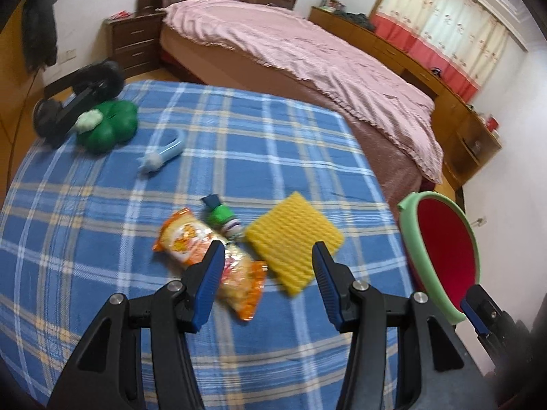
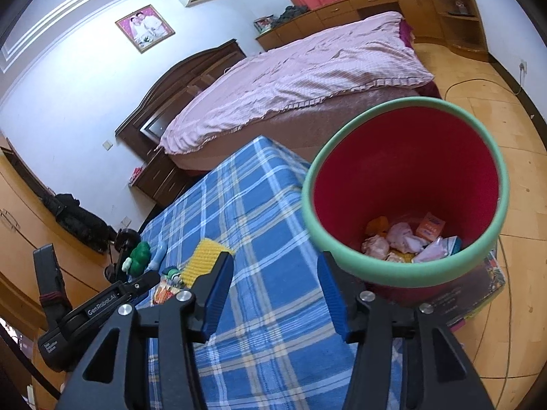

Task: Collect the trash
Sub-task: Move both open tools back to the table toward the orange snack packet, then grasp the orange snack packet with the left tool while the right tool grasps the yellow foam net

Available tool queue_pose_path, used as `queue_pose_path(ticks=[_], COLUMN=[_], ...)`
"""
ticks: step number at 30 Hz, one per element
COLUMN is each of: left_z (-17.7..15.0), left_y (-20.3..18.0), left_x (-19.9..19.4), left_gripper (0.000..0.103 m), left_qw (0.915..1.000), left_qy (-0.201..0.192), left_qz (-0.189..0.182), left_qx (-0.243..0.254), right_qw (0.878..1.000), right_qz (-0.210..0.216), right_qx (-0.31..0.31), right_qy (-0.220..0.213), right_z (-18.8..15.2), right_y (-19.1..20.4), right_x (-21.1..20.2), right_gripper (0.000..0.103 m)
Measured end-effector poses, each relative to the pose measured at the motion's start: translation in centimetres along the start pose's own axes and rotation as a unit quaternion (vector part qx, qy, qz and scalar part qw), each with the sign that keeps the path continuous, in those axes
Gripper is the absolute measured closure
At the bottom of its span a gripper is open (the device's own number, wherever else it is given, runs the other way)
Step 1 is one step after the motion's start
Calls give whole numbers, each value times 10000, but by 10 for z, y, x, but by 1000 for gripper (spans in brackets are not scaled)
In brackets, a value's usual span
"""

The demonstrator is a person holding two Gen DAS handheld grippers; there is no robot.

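An orange snack packet [image 1: 208, 256] lies on the blue plaid cloth [image 1: 102, 222], with a small green and white wrapper [image 1: 222, 218] behind it and a yellow ridged sponge [image 1: 294, 239] to its right. My left gripper [image 1: 268, 256] is open and empty just above the packet's near end. A red bin with a green rim [image 2: 407, 191] stands off the table's right edge and holds several pieces of trash [image 2: 407, 239]; it also shows in the left wrist view [image 1: 444, 249]. My right gripper [image 2: 275, 273] is open and empty beside the bin's rim.
A green plush toy [image 1: 109, 124], black headphones [image 1: 78, 99] and a light blue tool [image 1: 162, 155] lie at the table's far left. A bed with a pink cover [image 1: 307, 58] stands behind. A cable [image 2: 506, 307] runs over the wooden floor.
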State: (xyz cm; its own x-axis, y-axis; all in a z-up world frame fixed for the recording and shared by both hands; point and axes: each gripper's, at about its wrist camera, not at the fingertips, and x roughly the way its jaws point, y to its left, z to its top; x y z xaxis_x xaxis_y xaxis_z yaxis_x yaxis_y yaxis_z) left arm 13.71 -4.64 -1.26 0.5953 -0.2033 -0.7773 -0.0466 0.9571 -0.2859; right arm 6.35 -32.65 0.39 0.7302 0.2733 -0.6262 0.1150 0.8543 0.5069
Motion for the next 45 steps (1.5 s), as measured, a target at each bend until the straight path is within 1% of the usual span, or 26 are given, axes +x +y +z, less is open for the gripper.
queue_pose_path(ticks=[8,11,17,20,24,27,29,32,35,41,45], left_z=[-4,-4,-3,-2,0,0,0,-1,-2,-4,-1], left_y=[22,25,34,32,29,29,30,34,38,48,57], left_x=[22,29,45,49,53,53,52,50,46,30,18], left_gripper=[50,50,47,45,45,45,50,52,53,53,53], left_qw=[9983,9974,9951,9955,9960,9966,9971,9977,9980,9991,9993], left_qy=[290,335,469,396,348,295,274,281,295,205,82], left_qz=[310,441,540,591,675,673,636,541,471,273,262], left_qx=[-397,-463,-676,-629,-481,-363,-302,-288,-292,-267,-253], right_qw=[9998,9997,9995,9993,9992,9991,9991,9990,9989,9986,9976], right_qz=[7,1,0,-7,-18,-21,-24,-26,-25,-9,25], right_qx=[-78,-62,-27,-12,6,-3,-8,-47,-98,-256,-421], right_qy=[187,240,327,363,410,427,431,450,451,471,542], right_z=[-4,-3,-2,-1,-1,0,0,0,0,-4,-7], right_y=[6,4,-1,-3,-5,-4,-4,0,4,20,35], right_x=[14,19,28,32,36,38,38,40,40,44,52], right_gripper=[47,47,47,47,47,47,47,47,47,47,47])
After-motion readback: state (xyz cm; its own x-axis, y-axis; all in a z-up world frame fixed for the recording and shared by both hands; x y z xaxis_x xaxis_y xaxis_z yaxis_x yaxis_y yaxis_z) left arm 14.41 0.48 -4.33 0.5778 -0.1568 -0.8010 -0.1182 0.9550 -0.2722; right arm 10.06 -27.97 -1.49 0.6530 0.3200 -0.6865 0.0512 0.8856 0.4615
